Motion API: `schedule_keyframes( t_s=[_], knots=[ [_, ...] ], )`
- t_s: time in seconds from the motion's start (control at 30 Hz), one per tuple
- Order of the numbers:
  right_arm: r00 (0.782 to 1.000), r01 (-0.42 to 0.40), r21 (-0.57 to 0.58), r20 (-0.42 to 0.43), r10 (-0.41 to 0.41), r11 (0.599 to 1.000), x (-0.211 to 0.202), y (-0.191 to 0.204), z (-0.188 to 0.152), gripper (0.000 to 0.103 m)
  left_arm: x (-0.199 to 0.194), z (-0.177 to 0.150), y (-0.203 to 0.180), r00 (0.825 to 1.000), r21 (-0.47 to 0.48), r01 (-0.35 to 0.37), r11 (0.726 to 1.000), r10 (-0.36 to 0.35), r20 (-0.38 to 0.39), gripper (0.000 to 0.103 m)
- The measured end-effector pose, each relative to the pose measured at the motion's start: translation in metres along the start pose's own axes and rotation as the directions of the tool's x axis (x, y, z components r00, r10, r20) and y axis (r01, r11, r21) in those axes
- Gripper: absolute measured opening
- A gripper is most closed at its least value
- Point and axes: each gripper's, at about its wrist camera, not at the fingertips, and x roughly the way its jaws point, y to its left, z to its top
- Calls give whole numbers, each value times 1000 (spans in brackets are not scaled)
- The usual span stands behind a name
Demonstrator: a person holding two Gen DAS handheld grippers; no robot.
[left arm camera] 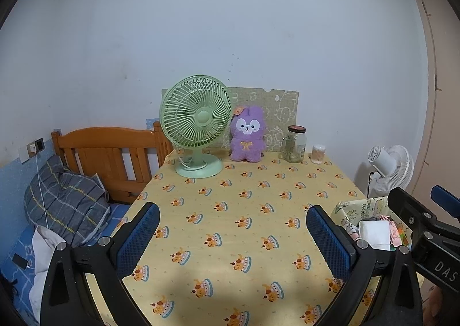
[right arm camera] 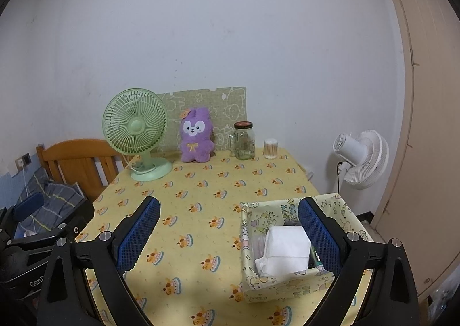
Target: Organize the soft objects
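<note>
Right wrist view looks straight down the table, and the relation that matters is plain: the purple plush bunny (right arm camera: 197,136) sits upright at the far edge, ahead and a little left of the right gripper (right arm camera: 228,235), whose blue-padded jaws stand wide apart with nothing between them. The toy's long axis runs vertically, its back leaning on the green cartoon-print board (right arm camera: 227,104) against the wall. The patterned fabric basket (right arm camera: 290,285) stands on the near right of the table, its left wall between the right gripper's fingers, a folded white cloth (right arm camera: 284,254) already lying inside among other soft items too hidden to name.

From the left wrist view the left gripper (left arm camera: 233,238) is likewise spread wide and empty, with the bunny (left arm camera: 247,136) almost dead ahead of it (so the left looks the straighter line to the toy, while the right is nearer the basket). Either reach must pass close by the green desk fan (left arm camera: 197,125) just beside the bunny on one side and the glass jar (left arm camera: 294,145) near it on the other; a cotton-swab tub (left arm camera: 318,153) stands beyond the jar.

The table wears a yellow cloth (left arm camera: 244,211) printed with cake motifs. Around it: a wooden bed headboard (left arm camera: 109,150) with a plaid pillow (left arm camera: 63,199) at left, a white standing fan (right arm camera: 360,163) and a beige door (right arm camera: 425,125) at right.
</note>
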Motion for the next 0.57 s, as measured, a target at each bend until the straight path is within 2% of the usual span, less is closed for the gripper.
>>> schedule_keyframes(
  t_s=[0.57],
  knots=[
    [1000, -1, 5, 0, 1, 1000, 1, -3, 0, 98, -1, 0, -1, 1000, 4, -1, 1000, 1, -1, 103]
  ],
)
